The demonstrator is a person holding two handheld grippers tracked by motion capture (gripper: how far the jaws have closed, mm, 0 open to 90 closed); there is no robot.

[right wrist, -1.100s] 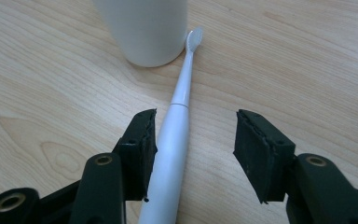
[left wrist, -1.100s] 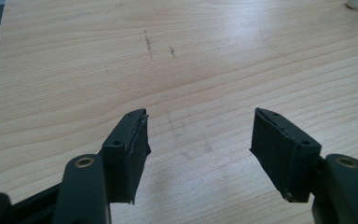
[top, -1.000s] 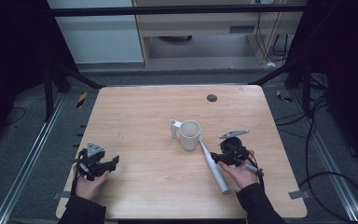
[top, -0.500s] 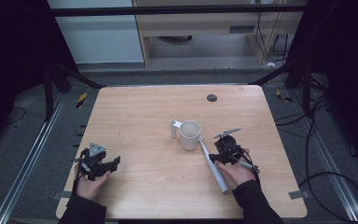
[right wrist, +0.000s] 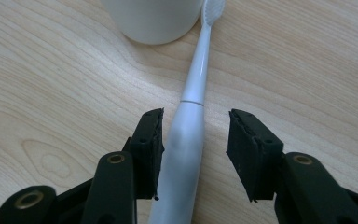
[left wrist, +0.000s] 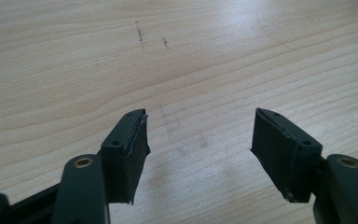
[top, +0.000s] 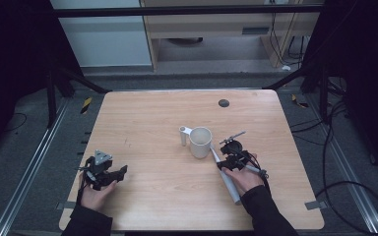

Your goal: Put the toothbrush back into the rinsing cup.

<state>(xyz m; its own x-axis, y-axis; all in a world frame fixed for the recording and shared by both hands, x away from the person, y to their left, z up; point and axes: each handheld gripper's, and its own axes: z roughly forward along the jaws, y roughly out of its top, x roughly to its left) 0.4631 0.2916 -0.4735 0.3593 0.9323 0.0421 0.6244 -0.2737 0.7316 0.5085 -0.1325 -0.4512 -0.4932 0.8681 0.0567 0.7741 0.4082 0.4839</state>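
Toothbrush (right wrist: 186, 140) lies between right tongs (right wrist: 195, 140), closing, unclenched; left tongs (left wrist: 200, 140) released.

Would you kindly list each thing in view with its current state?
electric toothbrush: lying flat on the table, head beside the mug.
mug: upright, looks empty.
right hand-held gripper: jaws astride the toothbrush handle, just been closing, not yet gripping.
left hand-held gripper: open, nothing between its jaws.
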